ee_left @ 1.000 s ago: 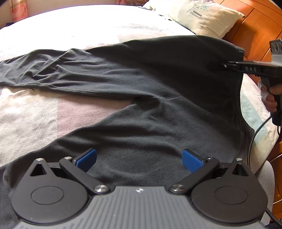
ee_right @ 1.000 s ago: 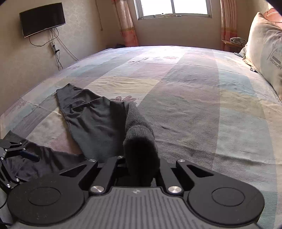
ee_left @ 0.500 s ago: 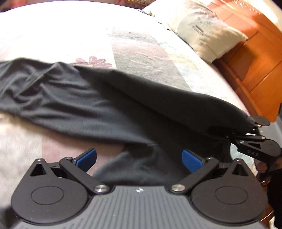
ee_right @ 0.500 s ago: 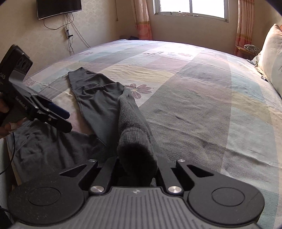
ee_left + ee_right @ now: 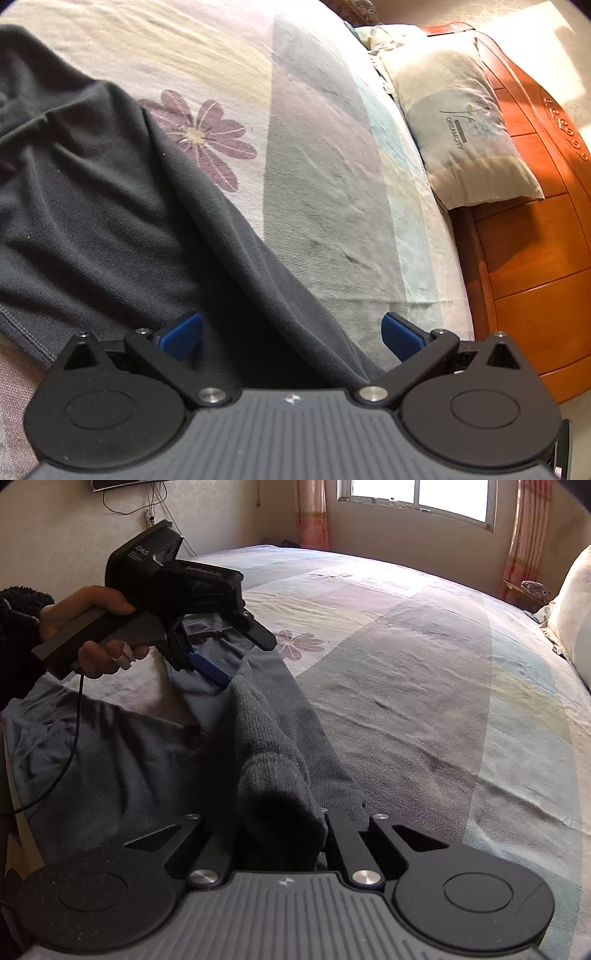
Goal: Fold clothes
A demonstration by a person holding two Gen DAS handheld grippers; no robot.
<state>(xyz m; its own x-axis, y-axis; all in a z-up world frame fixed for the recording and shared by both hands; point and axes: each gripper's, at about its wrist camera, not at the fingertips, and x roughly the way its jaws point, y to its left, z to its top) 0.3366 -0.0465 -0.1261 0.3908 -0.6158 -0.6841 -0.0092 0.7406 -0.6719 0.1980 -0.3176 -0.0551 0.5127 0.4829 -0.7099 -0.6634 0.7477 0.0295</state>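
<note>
Dark grey trousers [image 5: 92,203] lie spread on the patchwork bedspread [image 5: 314,147]. My left gripper [image 5: 291,332] hovers just above them, open, its blue pads [image 5: 181,334] either side of a raised fold with nothing pinched. In the right wrist view the left gripper [image 5: 240,657], held in a hand [image 5: 92,627], hangs over the trousers [image 5: 129,768] further up the fold. My right gripper [image 5: 284,834] is shut on a bunched end of the trousers. The bunch hides its fingertips, and a ridge of fabric runs from it toward the left gripper.
A printed pillow [image 5: 461,129] leans on the orange wooden headboard [image 5: 535,240] at the right. A black cable [image 5: 70,746] hangs from the left handle over the cloth. The bedspread [image 5: 443,701] stretches to a window [image 5: 417,498] and curtains at the far wall.
The left gripper has swung across the trousers and rolled, coming close to the fold held by the right gripper. The right gripper shifted a little, still gripping the bunch.
</note>
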